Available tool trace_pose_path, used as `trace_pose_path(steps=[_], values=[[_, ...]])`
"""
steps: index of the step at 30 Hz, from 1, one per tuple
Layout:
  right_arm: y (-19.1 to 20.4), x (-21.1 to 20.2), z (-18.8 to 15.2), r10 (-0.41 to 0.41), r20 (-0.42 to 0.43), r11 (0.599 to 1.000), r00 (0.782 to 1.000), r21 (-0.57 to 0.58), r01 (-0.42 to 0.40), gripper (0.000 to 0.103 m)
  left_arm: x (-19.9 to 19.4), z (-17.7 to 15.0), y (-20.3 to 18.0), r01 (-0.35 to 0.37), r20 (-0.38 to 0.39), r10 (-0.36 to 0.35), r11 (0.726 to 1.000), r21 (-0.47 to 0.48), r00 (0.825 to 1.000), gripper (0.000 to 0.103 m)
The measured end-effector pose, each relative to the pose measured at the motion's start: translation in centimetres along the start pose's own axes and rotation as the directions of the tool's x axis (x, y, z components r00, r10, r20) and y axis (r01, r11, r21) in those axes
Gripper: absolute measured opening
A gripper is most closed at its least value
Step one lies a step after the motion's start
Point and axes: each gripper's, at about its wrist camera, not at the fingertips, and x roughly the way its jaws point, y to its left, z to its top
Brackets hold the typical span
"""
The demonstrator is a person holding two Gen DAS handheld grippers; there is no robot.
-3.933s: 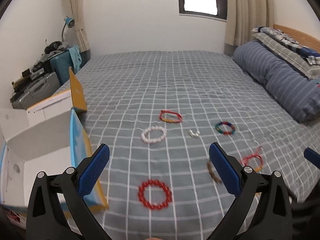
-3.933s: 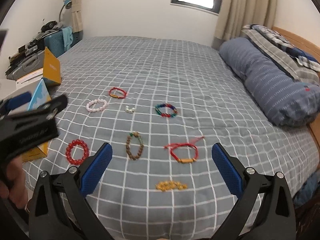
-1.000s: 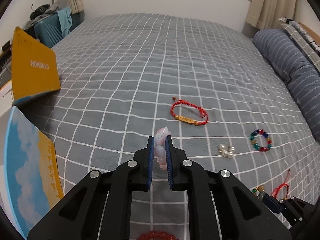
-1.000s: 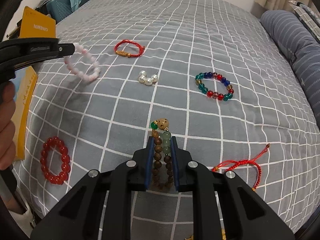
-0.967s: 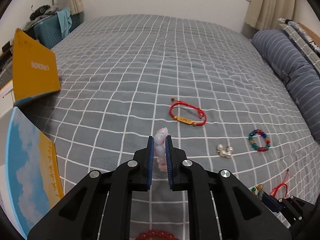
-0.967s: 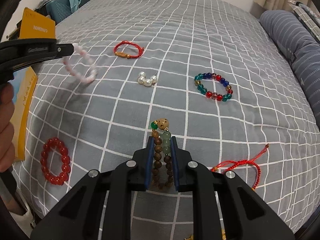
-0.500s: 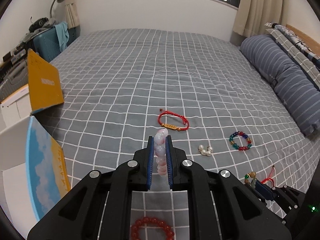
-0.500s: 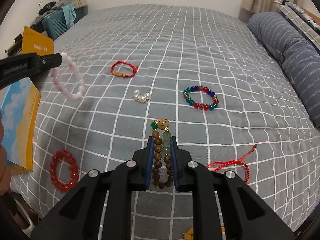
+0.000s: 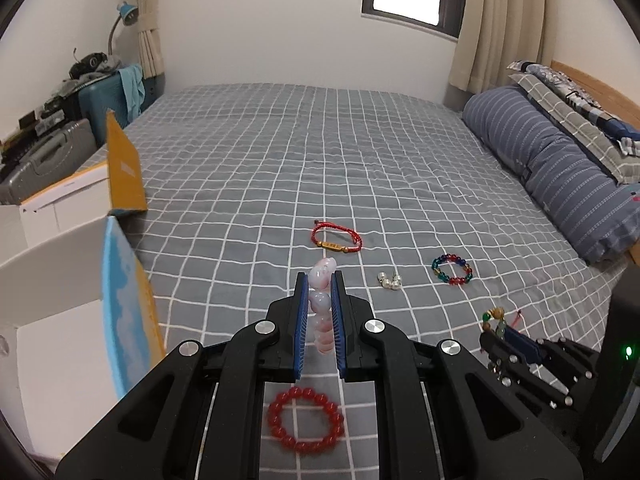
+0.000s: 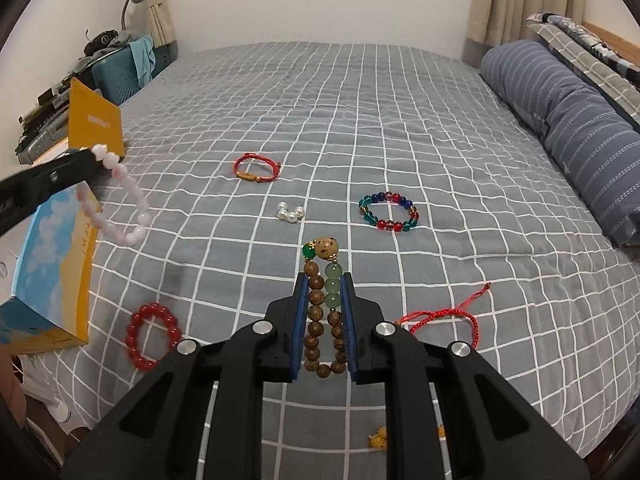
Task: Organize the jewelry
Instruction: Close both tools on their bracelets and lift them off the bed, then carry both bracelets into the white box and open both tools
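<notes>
Both grippers have risen off the bed since a second ago, each with a bracelet pinched; four seconds back both stood wide open over untouched jewelry. My left gripper (image 9: 320, 292) is clamped on the pink bead bracelet (image 9: 321, 306), held edge-on between the blue pads; from the right wrist view its loop (image 10: 114, 204) hangs free in the air beside the open box (image 10: 52, 272). My right gripper (image 10: 325, 304) is closed on the wooden bead bracelet (image 10: 320, 320), folded double, its large tan bead poking out past the tips at 12 o'clock. On the grey checked bedspread (image 10: 360, 100) remain the red bead bracelet (image 10: 151, 336) at 9 o'clock, the pearl cluster (image 10: 291, 212) and the red cord bracelet with gold bar (image 10: 256, 169) toward 11, the multicolour bead bracelet (image 10: 389, 211) at 1, another red cord bracelet (image 10: 444, 318) at 3, and yellow beads (image 10: 378, 442) at 5, partly hidden. I judge this the carry step: both picks done, drop-off pending. Next move, I reckon, is swinging left toward the box at 9 o'clock, clearing its raised flap (image 9: 124, 168) before releasing.
</notes>
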Motion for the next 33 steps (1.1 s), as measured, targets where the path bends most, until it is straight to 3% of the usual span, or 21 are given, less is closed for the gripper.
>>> trace_pose_path(steps=[13, 19, 28, 33], values=[[2.9, -2.6, 1.2, 0.045, 0.039, 0.999, 0.998, -0.026, -0.044, 0.015, -4.7, -1.9, 3.1, -0.017, 0.030, 0.017, 1.000, -0.023, 0.999, 0.011], [6.1, -3.7, 2.5, 0.079, 0.044, 0.995, 0.996, -0.064, -0.076, 0.015, -7.3, -2.0, 5.5, -0.059, 0.058, 0.061, 0.997, -0.044, 0.996, 0.011], [14.9, -5.9, 4.4, 0.217, 0.045, 0.963, 0.975, -0.176, -0.206, 0.015, -11.9, -1.8, 11.8, -0.165, 0.090, 0.175, 0.980, -0.108, 0.980, 0.011], [21.5, -7.6, 5.1, 0.283, 0.058, 0.932, 0.958, -0.251, -0.260, 0.015, -13.9, -2.8, 16.8, -0.246, 0.079, 0.261, 0.955, -0.164, 0.962, 0.011]])
